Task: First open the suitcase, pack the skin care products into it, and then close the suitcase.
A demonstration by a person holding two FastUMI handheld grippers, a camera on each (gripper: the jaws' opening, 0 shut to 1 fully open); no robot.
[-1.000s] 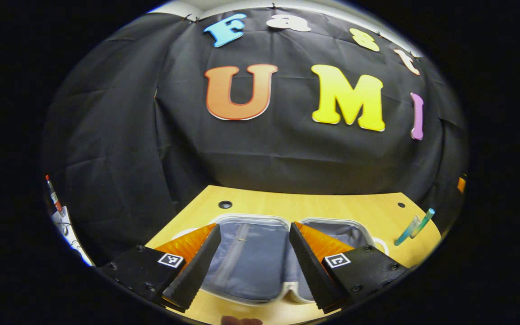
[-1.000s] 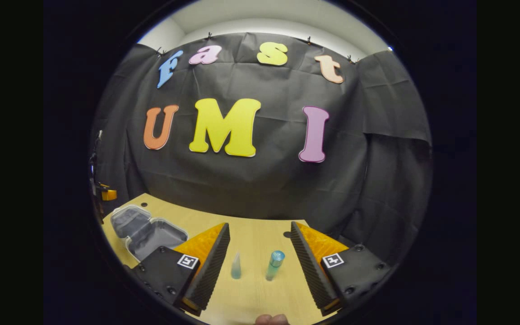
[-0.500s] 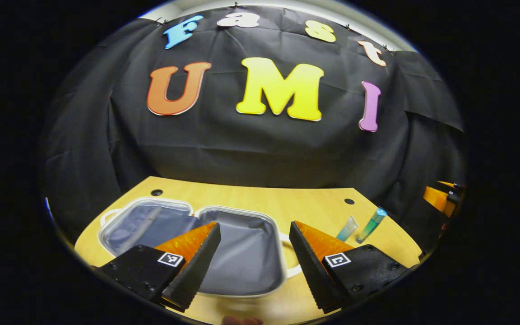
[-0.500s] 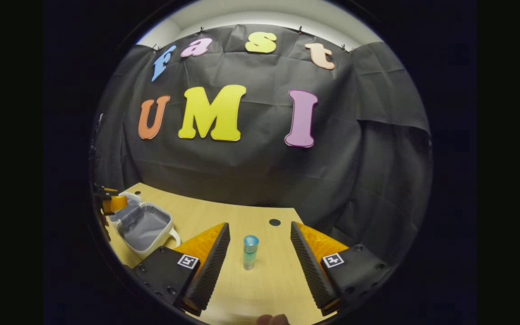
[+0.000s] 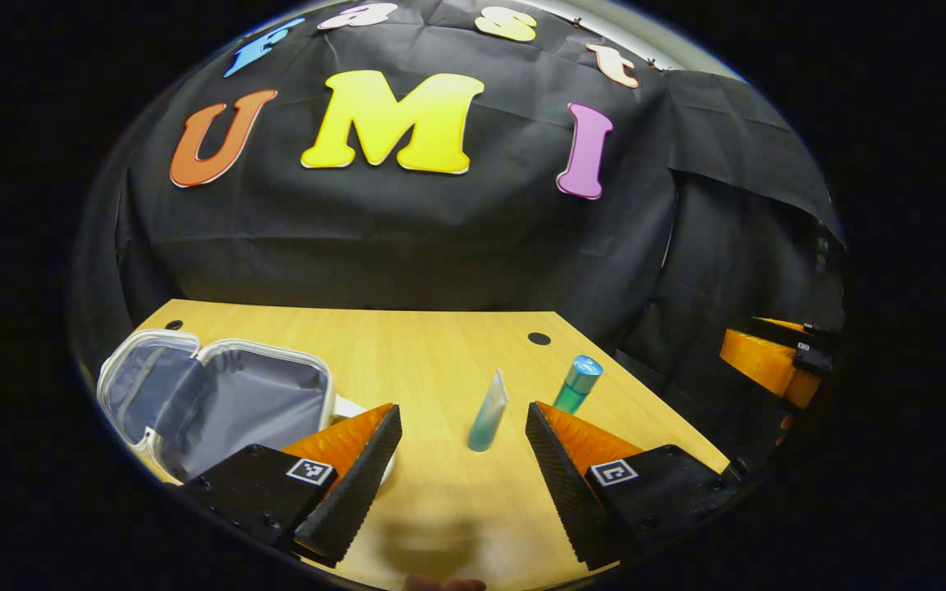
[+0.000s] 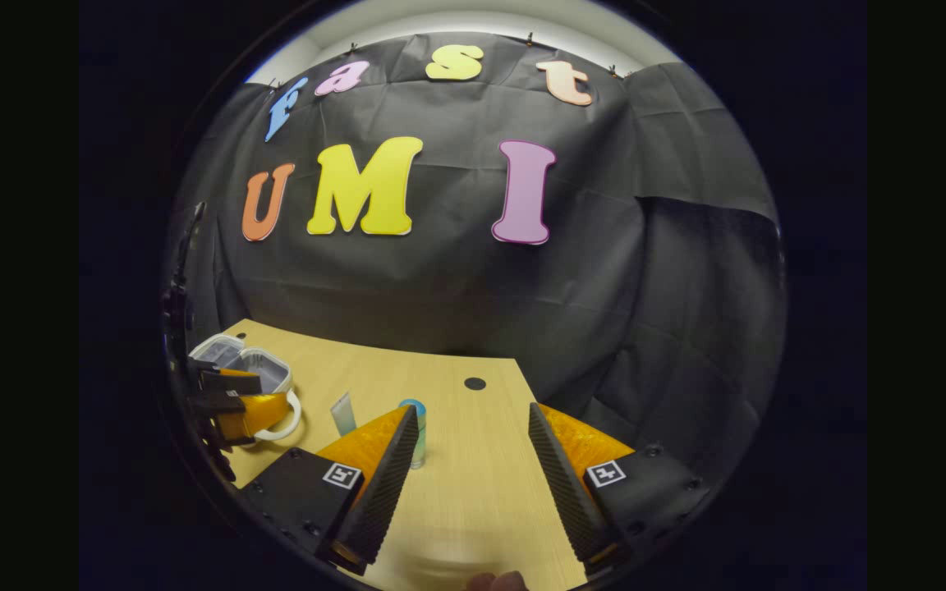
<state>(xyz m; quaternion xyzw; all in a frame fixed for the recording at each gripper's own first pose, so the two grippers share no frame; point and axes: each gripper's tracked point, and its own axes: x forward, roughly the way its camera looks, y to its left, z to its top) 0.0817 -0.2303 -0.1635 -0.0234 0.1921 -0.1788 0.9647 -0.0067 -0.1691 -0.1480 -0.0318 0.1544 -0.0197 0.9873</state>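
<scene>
Left gripper (image 5: 463,455): jaws spread wide, nothing between the fingers, held above the table (image 5: 407,345). Seen again in right gripper view at far left (image 6: 231,402), near the suitcase handle.

Right gripper (image 6: 473,460): jaws wide apart, holding nothing, above bare tabletop (image 6: 481,492). Seen in left gripper view at far right edge (image 5: 773,361), well apart from the table items.

Suitcase (image 5: 218,394): lies open on table, left side of left gripper view; both halves face up, grey lining visible, white rim. In right gripper view it sits at far left (image 6: 243,361), partly hidden behind left gripper; its white handle loop (image 6: 291,414) shows just beside that gripper.

Skin care items, both on table outside the suitcase:
- Tube (image 5: 487,410): pale teal, lying ahead of left gripper, approx. in line with the gap between its fingers, no contact. In right gripper view (image 6: 343,413), between suitcase handle and bottle.
- Bottle (image 5: 577,384): green body, blue cap, just beside tube on its right, near the tip of one left gripper finger. In right gripper view (image 6: 417,439), partly hidden behind one right gripper finger; contact cannot be judged
</scene>
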